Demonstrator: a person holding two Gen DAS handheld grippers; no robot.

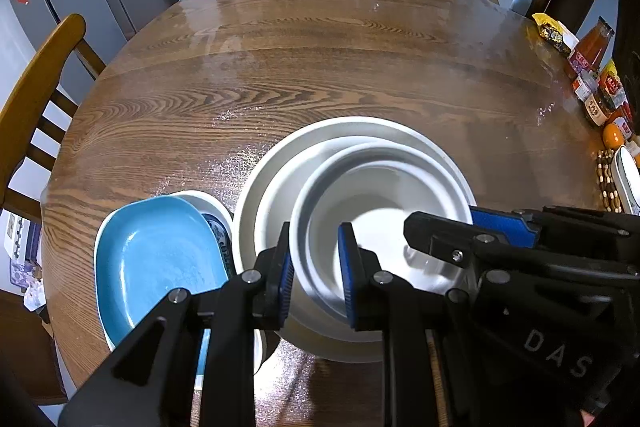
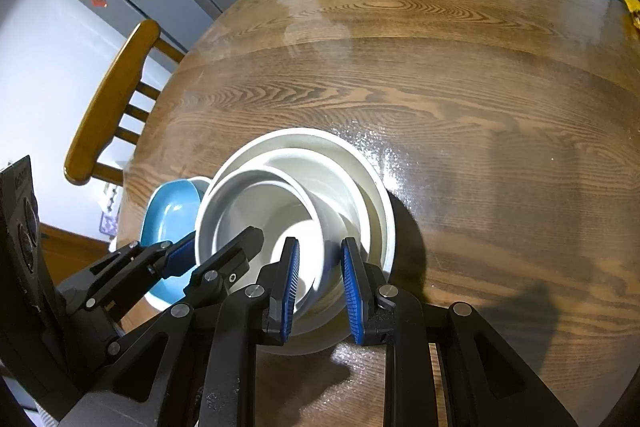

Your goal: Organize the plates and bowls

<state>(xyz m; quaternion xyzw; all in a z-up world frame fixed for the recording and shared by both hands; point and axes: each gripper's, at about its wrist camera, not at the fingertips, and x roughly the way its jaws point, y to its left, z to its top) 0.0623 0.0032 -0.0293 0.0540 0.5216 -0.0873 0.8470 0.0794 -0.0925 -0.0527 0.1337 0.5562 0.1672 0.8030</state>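
A round wooden desk (image 1: 320, 75) carries a nest of white bowls near its front edge: a wide outer bowl (image 1: 352, 125) with a smaller inner bowl (image 1: 372, 195) inside it, shifted toward the front. Just beside them, toward the desk's left edge, a blue dish (image 1: 152, 259) lies on a patterned white plate (image 1: 208, 203).

The left claw (image 1: 314, 267) straddles the near left rim of the inner bowl, one pad outside and one inside, narrowly parted and apparently clamped on the wall. The right claw (image 2: 320, 283) straddles the rim on the bowl's right side in the same way.

The step seems to be handling the inner bowl with both claws. To do it well, keep both grips firm and the two hands level, so the bowl does not tip. Glazed ceramic is probably slippery, so move slowly and avoid knocking the outer bowl's rim or the blue dish.
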